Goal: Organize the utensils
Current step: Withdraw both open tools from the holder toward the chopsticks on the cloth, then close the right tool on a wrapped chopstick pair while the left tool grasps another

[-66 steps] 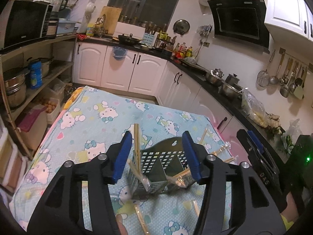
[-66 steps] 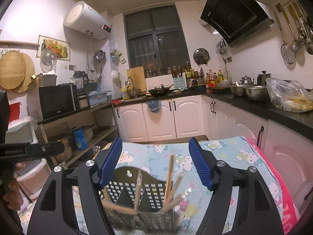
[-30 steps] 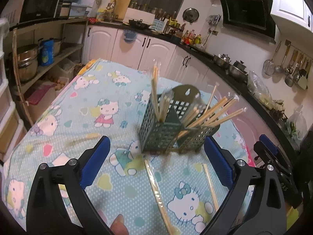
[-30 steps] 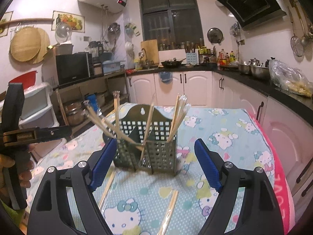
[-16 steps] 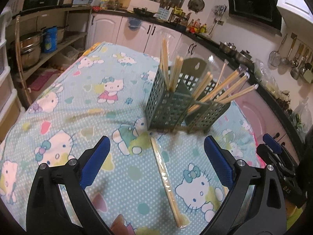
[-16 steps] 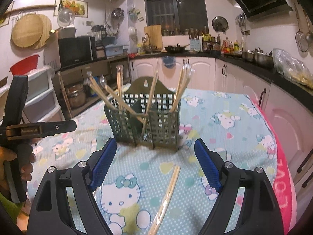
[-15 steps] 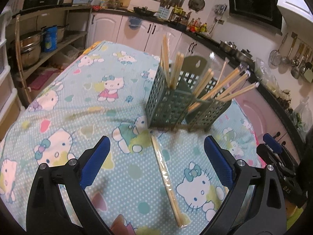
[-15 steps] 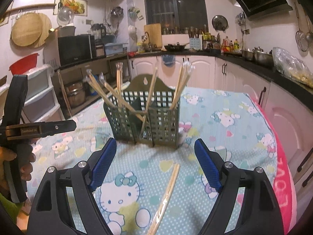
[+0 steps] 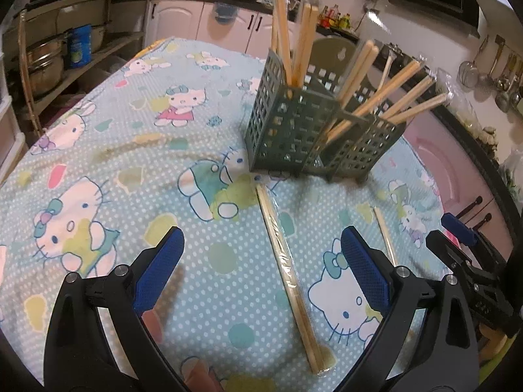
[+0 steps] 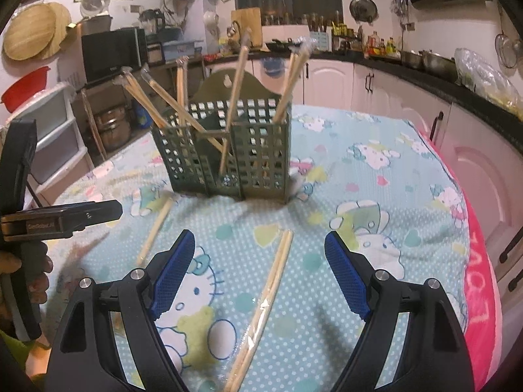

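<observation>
Both our left gripper (image 9: 260, 258) and right gripper (image 10: 260, 263) hang spread wide and empty over the tabletop (image 9: 130, 170), each straddling a wrapped chopstick pair (image 9: 289, 261) lying flat in front of the green caddy (image 9: 313, 134). We judge it best to pinch the pair (image 10: 264, 307) mid-length across its width and tilt it upright before dropping it in. There is bare cloth all around, but the leaning chopsticks (image 10: 163, 107) crowd the caddy's mouth, and the right-hand edge (image 10: 470, 261) falls away nearby.

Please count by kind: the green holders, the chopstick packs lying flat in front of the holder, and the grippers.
green holder: 1
chopstick packs lying flat: 2
grippers: 2, the left gripper and the right gripper
Total: 5
</observation>
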Demonstrator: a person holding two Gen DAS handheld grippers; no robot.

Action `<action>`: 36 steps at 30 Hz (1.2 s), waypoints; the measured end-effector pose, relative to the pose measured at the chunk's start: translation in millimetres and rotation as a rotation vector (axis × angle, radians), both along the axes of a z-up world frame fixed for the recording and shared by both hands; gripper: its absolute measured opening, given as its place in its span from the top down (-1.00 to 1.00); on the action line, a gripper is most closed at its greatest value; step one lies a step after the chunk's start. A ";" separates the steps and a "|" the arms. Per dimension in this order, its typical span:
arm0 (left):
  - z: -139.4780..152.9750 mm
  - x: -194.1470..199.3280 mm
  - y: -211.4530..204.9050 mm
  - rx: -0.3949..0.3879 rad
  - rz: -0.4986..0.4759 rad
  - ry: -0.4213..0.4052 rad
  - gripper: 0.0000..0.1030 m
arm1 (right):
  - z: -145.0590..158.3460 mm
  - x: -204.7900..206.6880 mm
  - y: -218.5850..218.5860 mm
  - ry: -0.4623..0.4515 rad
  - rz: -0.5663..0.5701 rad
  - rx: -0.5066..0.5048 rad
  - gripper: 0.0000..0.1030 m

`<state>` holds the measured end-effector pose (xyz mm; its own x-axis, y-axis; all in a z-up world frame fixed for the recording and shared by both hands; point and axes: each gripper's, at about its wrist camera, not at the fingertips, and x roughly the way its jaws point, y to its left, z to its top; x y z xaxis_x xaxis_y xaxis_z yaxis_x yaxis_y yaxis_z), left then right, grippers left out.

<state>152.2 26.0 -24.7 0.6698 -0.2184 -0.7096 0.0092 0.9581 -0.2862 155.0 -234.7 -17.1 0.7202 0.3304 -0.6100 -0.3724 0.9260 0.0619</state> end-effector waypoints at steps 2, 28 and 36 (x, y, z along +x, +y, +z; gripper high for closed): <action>-5.3 2.6 -1.2 0.000 -0.003 0.013 -0.71 | -3.8 3.7 0.3 0.021 0.000 -0.010 -0.53; -37.3 78.1 -7.5 -0.110 -0.014 0.161 0.27 | -54.1 96.5 26.6 0.361 -0.001 -0.150 0.29; -36.9 96.3 -9.7 -0.050 0.027 0.188 0.40 | -53.1 110.6 31.0 0.385 0.024 -0.166 0.74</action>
